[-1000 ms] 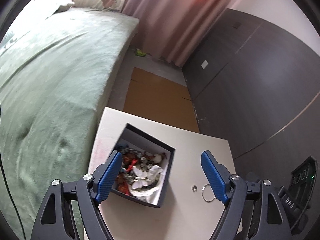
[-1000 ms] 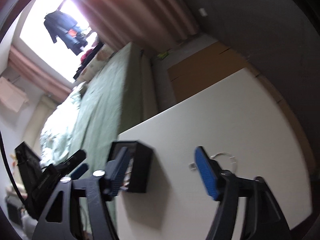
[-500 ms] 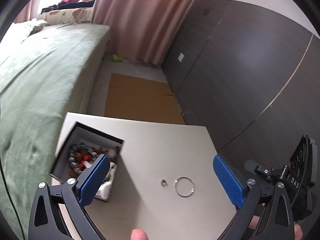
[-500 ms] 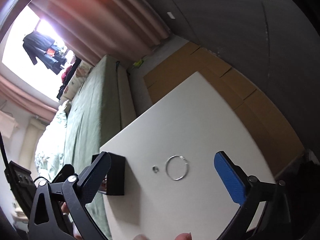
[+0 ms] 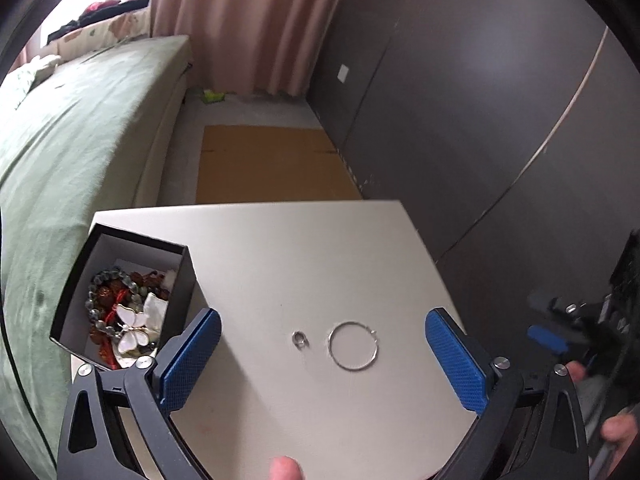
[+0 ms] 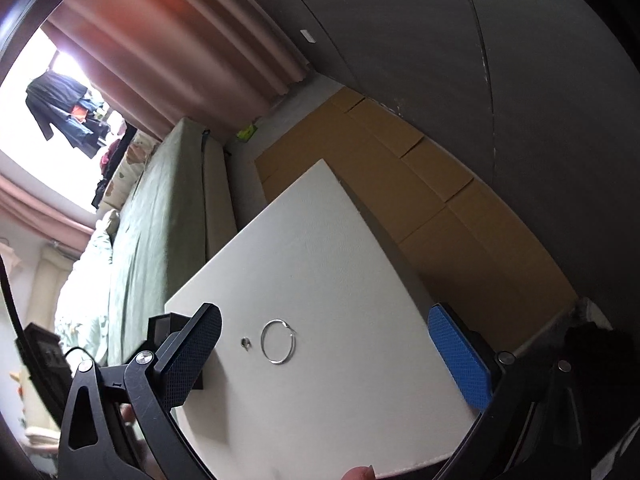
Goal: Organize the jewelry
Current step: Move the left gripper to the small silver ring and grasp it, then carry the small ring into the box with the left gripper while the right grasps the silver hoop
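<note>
Both grippers have swung from the box toward the loose pieces; their jaws have just been opening and now stand wide, nothing between the pads.

Left gripper (image 5: 322, 360), blue-padded, black-framed: spread wide, empty, above the white square tabletop (image 5: 304, 248).

Right gripper (image 6: 324, 356), same make: spread wide, empty.

Thin silver wire hoop (image 5: 353, 345): flat on the tabletop, between the left pads. Small silver ring (image 5: 300, 339): just beside the hoop at its 9 o'clock, apart from it.

Black open-topped jewellery box with white lining (image 5: 182, 276): at 9 o'clock of the ring, near the table's left edge.

Left view only: box contents, namely dark beaded bracelets (image 5: 105, 284), red pieces, white enamel butterfly (image 5: 132, 330).

Right view only: box's black outer wall (image 6: 164, 326) behind the left finger; hoop (image 6: 279, 341) and ring (image 6: 245, 342); hanging dark clothes (image 6: 60, 110) at 10 o'clock.
</note>
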